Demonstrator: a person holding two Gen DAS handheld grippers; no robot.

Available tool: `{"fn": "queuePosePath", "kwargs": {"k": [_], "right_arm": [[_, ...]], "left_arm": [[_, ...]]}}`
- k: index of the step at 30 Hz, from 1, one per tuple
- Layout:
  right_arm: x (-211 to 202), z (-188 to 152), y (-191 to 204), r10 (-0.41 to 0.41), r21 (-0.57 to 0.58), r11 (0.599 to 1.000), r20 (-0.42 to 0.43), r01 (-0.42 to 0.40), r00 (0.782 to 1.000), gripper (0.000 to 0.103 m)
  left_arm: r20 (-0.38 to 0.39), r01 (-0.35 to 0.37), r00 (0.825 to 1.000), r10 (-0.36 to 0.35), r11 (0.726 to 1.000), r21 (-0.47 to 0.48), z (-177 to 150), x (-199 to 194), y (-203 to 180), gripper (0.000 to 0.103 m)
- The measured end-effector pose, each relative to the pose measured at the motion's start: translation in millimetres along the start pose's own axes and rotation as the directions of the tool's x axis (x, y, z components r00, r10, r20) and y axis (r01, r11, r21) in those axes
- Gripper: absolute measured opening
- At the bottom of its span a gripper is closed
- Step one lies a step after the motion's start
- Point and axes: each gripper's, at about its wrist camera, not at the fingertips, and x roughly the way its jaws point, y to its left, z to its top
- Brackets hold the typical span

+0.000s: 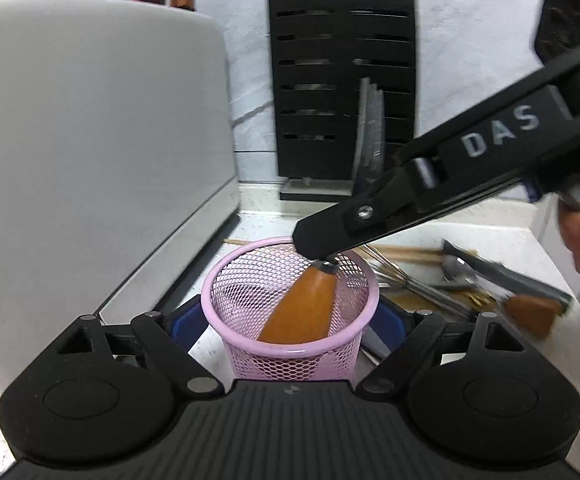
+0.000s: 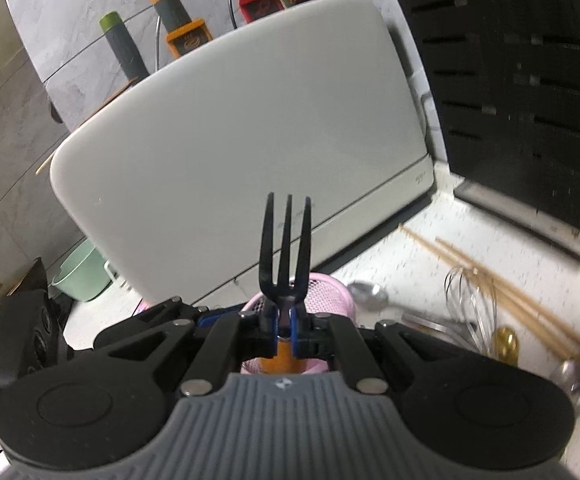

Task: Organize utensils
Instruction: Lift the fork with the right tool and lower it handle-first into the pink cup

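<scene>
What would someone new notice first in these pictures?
Probably the pink mesh cup in the middle, low in the left wrist view, between the left gripper's blue pads. The right gripper lowers a black fork with an orange wooden handle into it, prongs up. Behind stands a big white appliance.

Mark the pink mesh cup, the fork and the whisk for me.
pink mesh cup (image 1: 226,280): left wrist view, on its left rim.
fork (image 2: 286,236): right wrist view, on the middle black tine.
whisk (image 2: 463,294): right wrist view, on its wire loops.
</scene>
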Motion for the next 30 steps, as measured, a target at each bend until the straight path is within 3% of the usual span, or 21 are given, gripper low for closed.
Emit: {"fn": "queuePosePath", "kwargs": {"k": [6,13,21,30], "right_arm": [[-12,-12,26,-0.013,-0.088,0.996,-0.025,0.011,1.000,0.002],[-6,-28,43,-0.094,-0.253,0.964,-0.028,0.084,0.995,0.002],[9,-34,38,-0.159,-0.324,0.937,-0.055,0.133,0.986,0.002],[12,-38,43,-0.165,-0.352,0.927,-0.060,0.133,0.985,0.005]], "left_arm": [[-0.010,0.052,0.999,-0.051,0.996,0.071,-8,-19,-8,0.098],[-0.026,0.060,0.998,-0.059,0.998,0.034,-6,-16,-2,0.097],[-0.023,0.055,0.998,-0.054,0.998,0.042,-8,-17,-6,0.097],[-0.019,0.047,0.999,-0.046,0.998,0.053,-10,-19,-8,0.097]]}}
